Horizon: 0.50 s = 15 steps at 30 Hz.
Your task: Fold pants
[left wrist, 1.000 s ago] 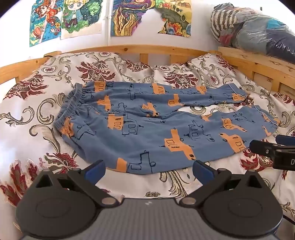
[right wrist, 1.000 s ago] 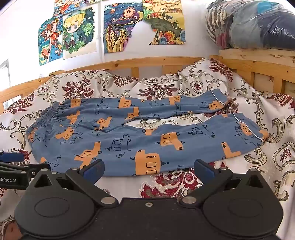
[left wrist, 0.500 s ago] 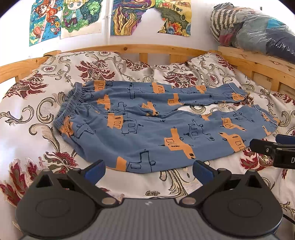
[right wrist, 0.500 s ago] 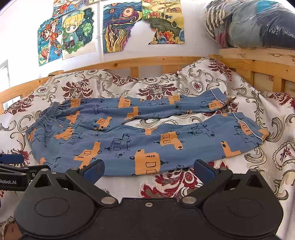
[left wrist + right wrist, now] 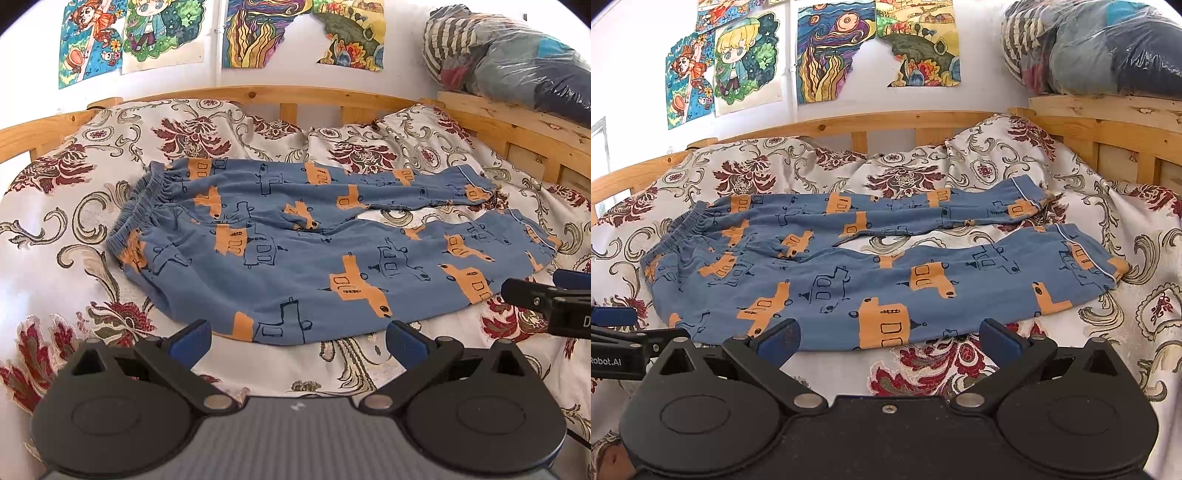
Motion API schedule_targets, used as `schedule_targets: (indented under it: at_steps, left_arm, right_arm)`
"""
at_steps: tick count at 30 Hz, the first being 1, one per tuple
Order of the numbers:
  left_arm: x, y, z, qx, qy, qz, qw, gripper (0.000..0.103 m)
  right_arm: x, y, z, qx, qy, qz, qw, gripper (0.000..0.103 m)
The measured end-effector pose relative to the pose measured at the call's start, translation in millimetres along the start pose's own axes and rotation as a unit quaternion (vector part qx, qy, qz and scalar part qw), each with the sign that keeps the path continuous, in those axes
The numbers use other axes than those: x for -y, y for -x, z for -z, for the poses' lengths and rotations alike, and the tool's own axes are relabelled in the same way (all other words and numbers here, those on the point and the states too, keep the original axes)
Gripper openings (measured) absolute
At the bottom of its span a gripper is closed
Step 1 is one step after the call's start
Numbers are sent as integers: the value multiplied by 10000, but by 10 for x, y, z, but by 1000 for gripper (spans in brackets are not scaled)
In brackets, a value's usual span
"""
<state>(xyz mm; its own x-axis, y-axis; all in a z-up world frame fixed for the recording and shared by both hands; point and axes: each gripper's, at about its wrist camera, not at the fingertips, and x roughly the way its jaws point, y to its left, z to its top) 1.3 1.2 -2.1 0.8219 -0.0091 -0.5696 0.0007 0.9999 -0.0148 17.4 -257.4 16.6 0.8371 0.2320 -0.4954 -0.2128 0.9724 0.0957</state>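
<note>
Blue cotton pants with orange truck print [image 5: 295, 258], spread flat mid-bed on the floral bedspread [image 5: 74, 258], waistband toward the left edge; left gripper [image 5: 297, 338] and right gripper [image 5: 888, 338] both splayed apart, empty, best pinching the near hem's two ends together.

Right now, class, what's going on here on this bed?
A person holds a hand-held gripper in each hand over a bed. Blue pants with orange vehicle prints lie spread flat on the floral bedspread, waistband to the left, legs apart. The left hand-held gripper and right hand-held gripper are both open, just short of the near edge. No folding has begun.
</note>
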Motion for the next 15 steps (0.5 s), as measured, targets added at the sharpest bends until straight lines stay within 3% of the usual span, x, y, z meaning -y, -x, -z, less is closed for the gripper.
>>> schedule_targets:
  at_steps: [11,15]
  left_arm:
    - [-99,-66,-135,-114,80,-72,9999,103]
    - [-183,-116,-293,-179,81,-187,9996,103]
  right_arm:
    - [60,-82,-151,-151,-41,3,9999,102]
    - [99,-125,-294,-190,-88,-201,9996,102]
